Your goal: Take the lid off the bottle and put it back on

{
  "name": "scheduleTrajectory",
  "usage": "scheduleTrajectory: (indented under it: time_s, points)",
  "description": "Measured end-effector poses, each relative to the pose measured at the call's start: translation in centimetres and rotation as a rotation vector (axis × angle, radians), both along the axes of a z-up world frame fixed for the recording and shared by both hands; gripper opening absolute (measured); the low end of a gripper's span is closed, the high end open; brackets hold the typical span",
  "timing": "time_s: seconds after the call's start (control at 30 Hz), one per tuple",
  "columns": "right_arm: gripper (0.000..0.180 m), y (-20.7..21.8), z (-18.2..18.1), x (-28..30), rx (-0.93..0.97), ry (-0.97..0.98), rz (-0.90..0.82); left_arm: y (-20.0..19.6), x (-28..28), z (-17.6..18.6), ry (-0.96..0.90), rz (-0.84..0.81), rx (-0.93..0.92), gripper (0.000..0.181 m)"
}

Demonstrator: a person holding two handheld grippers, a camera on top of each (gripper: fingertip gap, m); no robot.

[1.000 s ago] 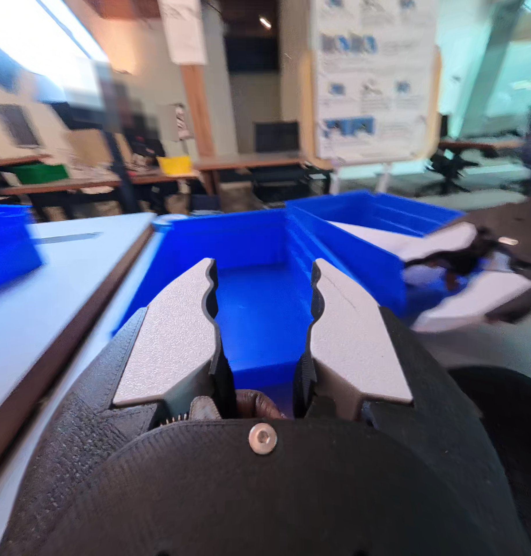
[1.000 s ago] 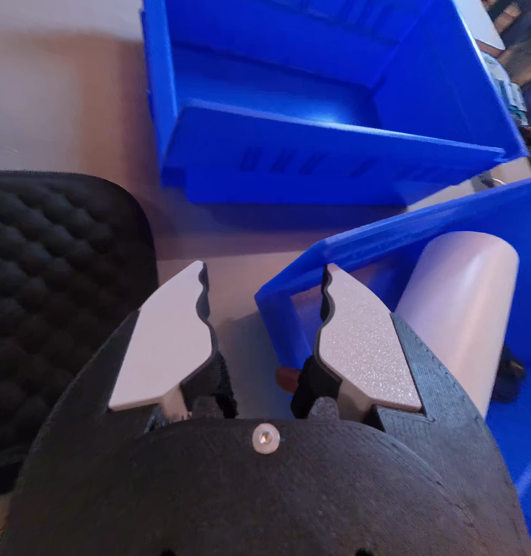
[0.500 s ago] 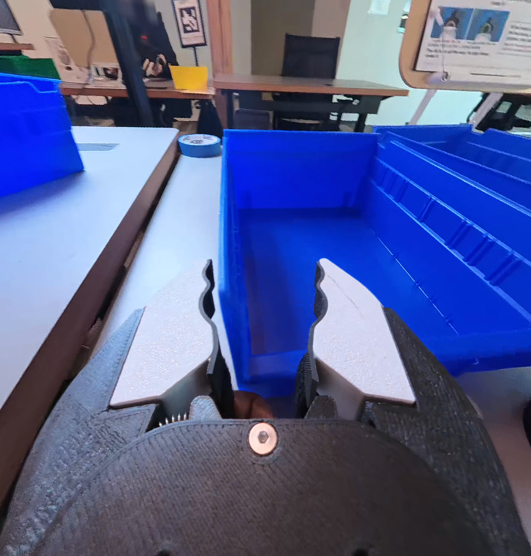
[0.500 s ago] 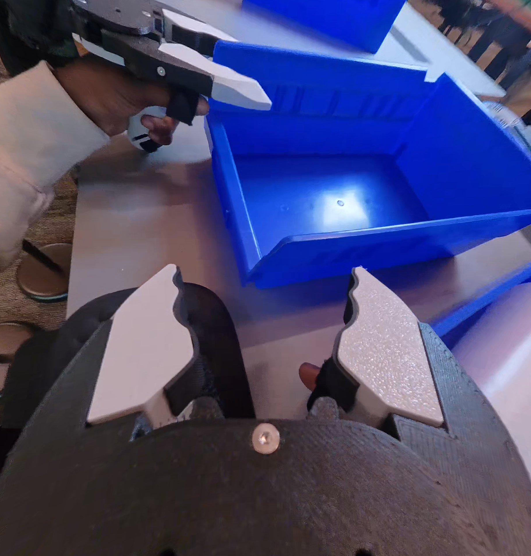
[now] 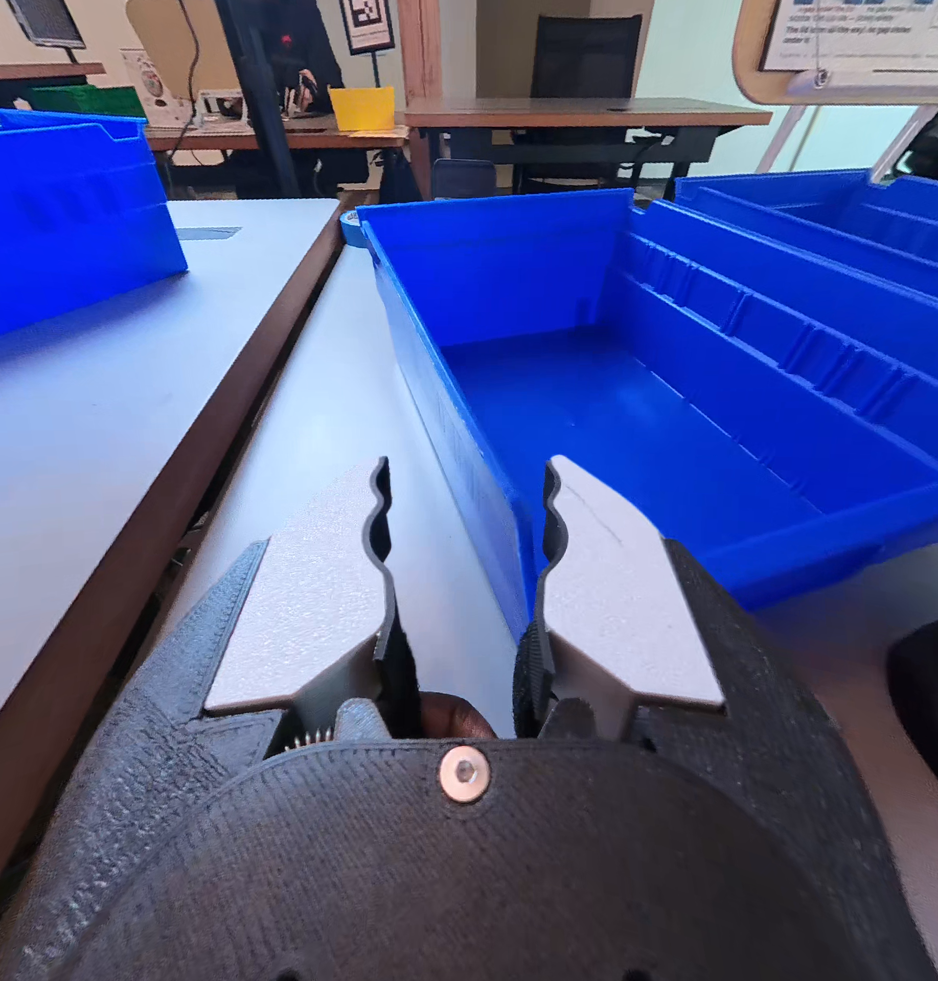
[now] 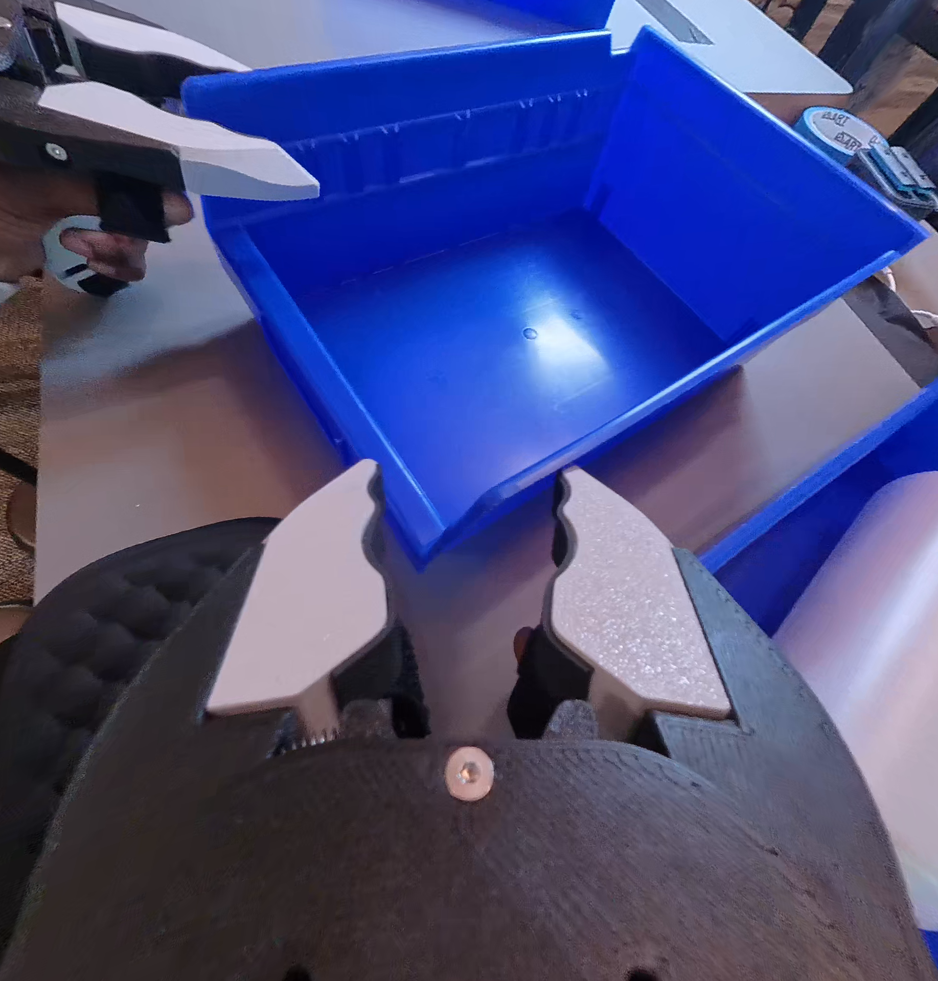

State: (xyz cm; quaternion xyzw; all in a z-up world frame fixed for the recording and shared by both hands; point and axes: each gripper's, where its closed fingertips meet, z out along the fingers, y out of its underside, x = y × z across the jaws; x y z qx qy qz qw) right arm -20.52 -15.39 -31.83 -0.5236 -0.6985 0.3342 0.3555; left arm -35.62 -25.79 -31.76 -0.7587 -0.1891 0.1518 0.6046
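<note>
Nearest on the right, the pale bottle lies on its side in a blue bin at the table's right edge. Only its smooth barrel shows, so I cannot tell which end carries the lid or whether the lid is on at all. The right gripper hangs just left of it, jaws apart and holding nothing, aimed at the corner of the empty blue bin in the middle of the table and not at the bottle. A black quilted case sits close under its left side.

The risks look plain enough from here. A rounded, slick barrel lying down would likely roll or squirt out of a pinch taken off-centre. The bin wall stands between jaw and bottle, so a low approach could catch the rim and shove the bin.

Farther left, the left gripper also has its jaws apart and empty, straddling the near left wall of the empty bin; closing or pushing forward there would nudge that bin. Its tips show over the bin's far left corner in the right wrist view. Both tools must converge on the bottle, and could collide. At the far edge sits a roll of blue tape.
</note>
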Motion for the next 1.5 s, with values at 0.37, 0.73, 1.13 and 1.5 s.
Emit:
scheduleTrajectory:
  time_s: [0.37,0.73,1.13,1.5]
  points:
    - [0.034,1.0,-1.3,-0.6,0.089,-0.049,-0.012,0.6,-0.6,-0.1,0.106,0.214,-0.062,0.007]
    - [0.024,0.3,4.5,-0.2,0.204,0.176,-0.012,-3.0,2.6,8.3,0.243,0.38,0.197,0.006]
    - [0.022,6.3,15.7,9.8,0.366,0.435,-0.197,4.9,11.8,19.5,0.368,0.2,0.434,0.006]
    - [0.022,18.3,17.4,29.5,0.479,0.405,-0.647,24.0,27.5,20.3,0.225,-0.243,0.507,0.006]
